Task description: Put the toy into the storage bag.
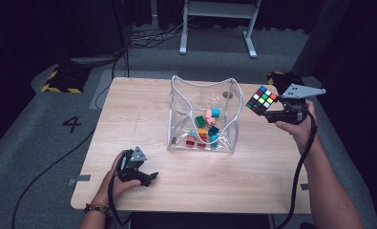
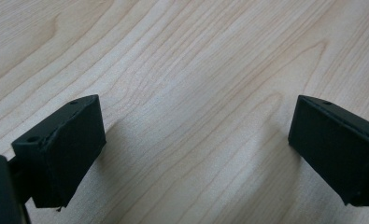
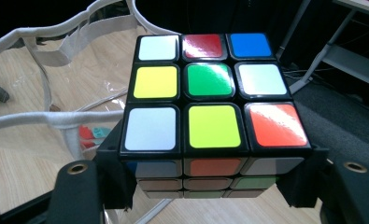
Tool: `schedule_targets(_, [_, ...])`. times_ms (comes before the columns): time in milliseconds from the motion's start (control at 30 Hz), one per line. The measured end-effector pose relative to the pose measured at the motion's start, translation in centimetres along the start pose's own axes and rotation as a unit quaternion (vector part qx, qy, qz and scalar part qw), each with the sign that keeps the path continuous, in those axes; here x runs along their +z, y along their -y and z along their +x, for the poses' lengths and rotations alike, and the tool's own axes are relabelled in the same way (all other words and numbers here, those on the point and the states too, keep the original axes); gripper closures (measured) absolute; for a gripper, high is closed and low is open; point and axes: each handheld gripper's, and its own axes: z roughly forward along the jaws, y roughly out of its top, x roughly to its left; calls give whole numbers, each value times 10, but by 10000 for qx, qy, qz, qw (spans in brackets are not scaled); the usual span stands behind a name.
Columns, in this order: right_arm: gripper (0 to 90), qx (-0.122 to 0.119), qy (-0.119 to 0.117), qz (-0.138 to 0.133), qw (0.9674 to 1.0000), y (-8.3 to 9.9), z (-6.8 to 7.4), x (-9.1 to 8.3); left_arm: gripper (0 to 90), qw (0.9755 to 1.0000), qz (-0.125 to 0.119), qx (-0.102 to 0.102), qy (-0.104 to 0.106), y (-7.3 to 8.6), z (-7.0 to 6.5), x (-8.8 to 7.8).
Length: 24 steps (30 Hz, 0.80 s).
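The right gripper [image 1: 271, 110] has its jaws closed partway on a scrambled puzzle cube [image 1: 262, 100], one black pad against each opposite side, and holds it in the air off the table, just beside the right wall of the clear bag [image 1: 203, 117]. In the right gripper view the cube [image 3: 209, 93] sits squarely between the jaws with its top face up, and the bag's white-trimmed rim [image 3: 42, 122] lies beyond and to the left of the claw, slightly below the cube. The bag stands open on the wooden table [image 1: 143, 109], with small coloured toy bricks [image 1: 205, 129] at its bottom. The step in hand looks like the carry: the cube is lifted and on its way to being dropped into the bag. The next move calls for bringing the claw sideways over the rim until the cube hangs above the opening, high enough that its lower corners do not catch the soft, wavy trim, and only then spreading the jaws. The left gripper [image 1: 148, 179] rests low on the table near the person's side, well apart from the bag, its jaws wide open with only bare wood [image 2: 191, 93] between them.
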Motion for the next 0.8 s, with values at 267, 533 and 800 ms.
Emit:
schedule_targets(267, [341,-86,-43,40,9999,-11,5,10,40,10000,-3,-18,-7,0,0,0])
schedule_targets(533, [341,-196,-114,16,9997,-24,10,18,40,10000,-3,12,-11,0,0,0])
schedule_targets(800, [342,-229,-231,85,9994,-34,17,33,40,10000,-7,-10,-15,0,0,0])
